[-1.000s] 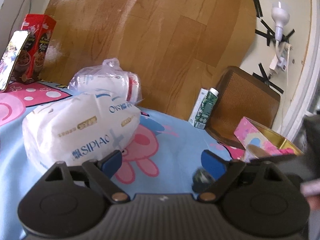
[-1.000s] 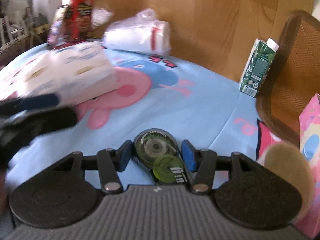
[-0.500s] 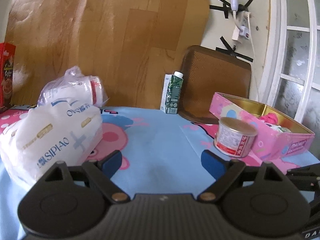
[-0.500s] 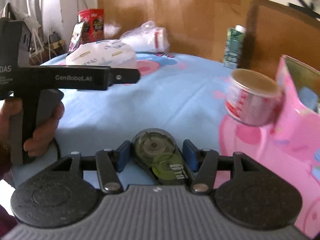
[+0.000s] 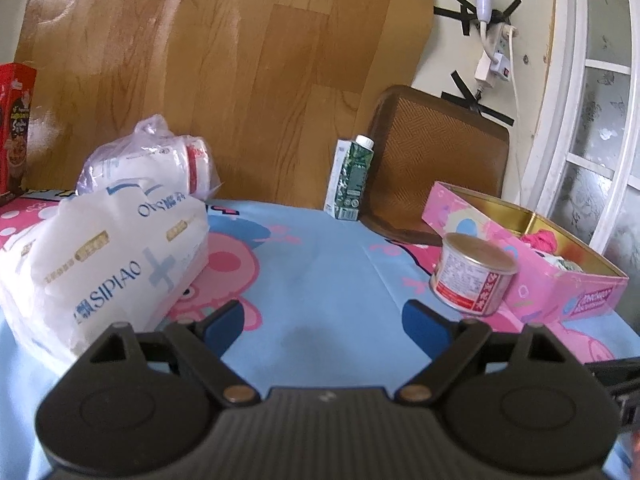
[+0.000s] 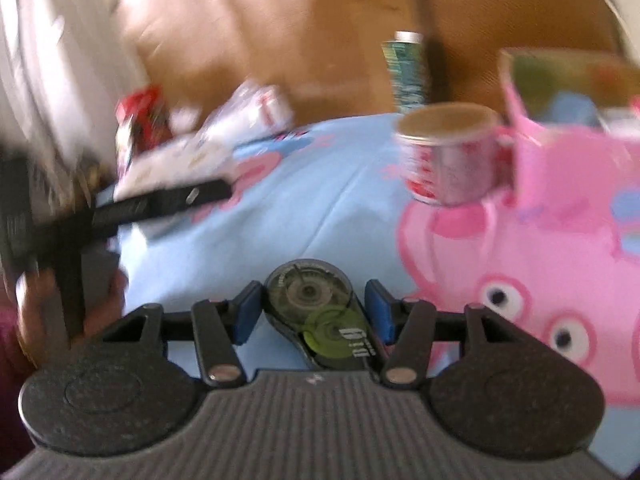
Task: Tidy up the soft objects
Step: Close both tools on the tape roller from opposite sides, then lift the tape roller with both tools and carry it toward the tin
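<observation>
White plastic tissue pack (image 5: pixel 100 256) lying on the blue cartoon-print bench (image 5: pixel 320 264), knotted bag of rolls (image 5: pixel 152 164) just behind it, both well apart from the pink box (image 5: pixel 532 256) with only a few soft items inside. Left tool (image 5: pixel 322 316) spread wide and empty; right tool (image 6: pixel 312 308) clamped on a correction-tape dispenser (image 6: pixel 316 312). Sorting judged barely begun, soft packs yet unmoved.

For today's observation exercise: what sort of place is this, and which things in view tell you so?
Probably a home, at a table by a window. A cartoon-pig cloth covers the table, a chair stands behind it, and groceries sit about: a tissue pack, a tin, a carton.
</observation>
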Tool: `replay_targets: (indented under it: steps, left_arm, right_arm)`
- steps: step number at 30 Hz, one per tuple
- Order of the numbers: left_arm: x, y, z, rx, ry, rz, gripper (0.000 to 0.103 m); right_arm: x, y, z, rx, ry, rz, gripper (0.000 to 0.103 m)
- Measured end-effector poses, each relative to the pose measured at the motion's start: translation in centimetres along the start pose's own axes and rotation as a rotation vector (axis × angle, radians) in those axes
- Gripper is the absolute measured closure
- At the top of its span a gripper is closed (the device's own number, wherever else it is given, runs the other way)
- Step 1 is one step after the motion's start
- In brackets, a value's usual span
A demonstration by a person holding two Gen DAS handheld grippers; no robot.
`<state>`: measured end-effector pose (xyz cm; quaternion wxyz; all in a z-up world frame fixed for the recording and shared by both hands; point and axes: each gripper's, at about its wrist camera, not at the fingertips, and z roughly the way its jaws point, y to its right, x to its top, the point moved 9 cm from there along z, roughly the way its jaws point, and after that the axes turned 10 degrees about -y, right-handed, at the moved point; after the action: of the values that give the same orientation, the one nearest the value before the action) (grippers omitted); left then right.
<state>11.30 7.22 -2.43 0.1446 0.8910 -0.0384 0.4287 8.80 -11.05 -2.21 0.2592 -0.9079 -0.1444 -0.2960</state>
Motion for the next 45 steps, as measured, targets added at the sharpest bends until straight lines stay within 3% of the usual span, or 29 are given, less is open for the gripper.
replay_targets:
  steps: [4,12,16,24,30,33,34,38,42,45]
  left_arm:
    - [-0.8,1.1,0.7,-0.055,-0.089,-0.014,0.014]
    - [-3.4,7.5,1.0,-0.353,-0.276,-0.142,0.016]
    - [-3.9,9.9,1.6,-0.289,-0.288,-0.057,0.021]
    - [-4.6,12.4,1.7,-0.262,-0.308,0.008,0.025]
    - [-4.1,12.5,1.8,-0.314,-0.339,-0.067,0.024]
    - [-4.3,13.3,2.4,-0.357,-0.373,-0.086,0.035]
    - [-4.3,13.8,2.6,-0.363,-0.381,-0.08,0.043]
    - [-4.8,15.7,3.6,-0.398,-0.421,-0.071,0.065]
    - [-4.8,16.2,3.7,-0.382,-0.403,-0.041,0.068]
    - [-4.9,15.7,3.8,-0.404,-0.402,-0.069,0.071]
  right_arm:
    - [-0.7,0.7,-1.1,-0.067,0.033,-0.007,0.045]
    - [-1.9,0.3,-1.5,-0.121,0.052,-0.091,0.047]
    - [-2.3,0.2,-1.5,-0.151,0.055,-0.162,0.046]
    - [-3.4,0.1,-1.9,-0.197,0.066,-0.263,0.046]
    - [-2.6,2.4,-3.3,-0.062,0.092,-0.05,0.046]
    - [-2.3,3.3,-3.6,0.029,0.1,0.062,0.046]
    - [-2.3,3.6,-3.6,0.049,0.103,0.085,0.046]
    - [-2.6,3.1,-3.8,0.058,0.111,0.08,0.046]
    - [-2.9,2.2,-3.7,-0.013,0.118,-0.007,0.05]
    - [-3.0,2.4,-3.8,-0.017,0.125,-0.018,0.051]
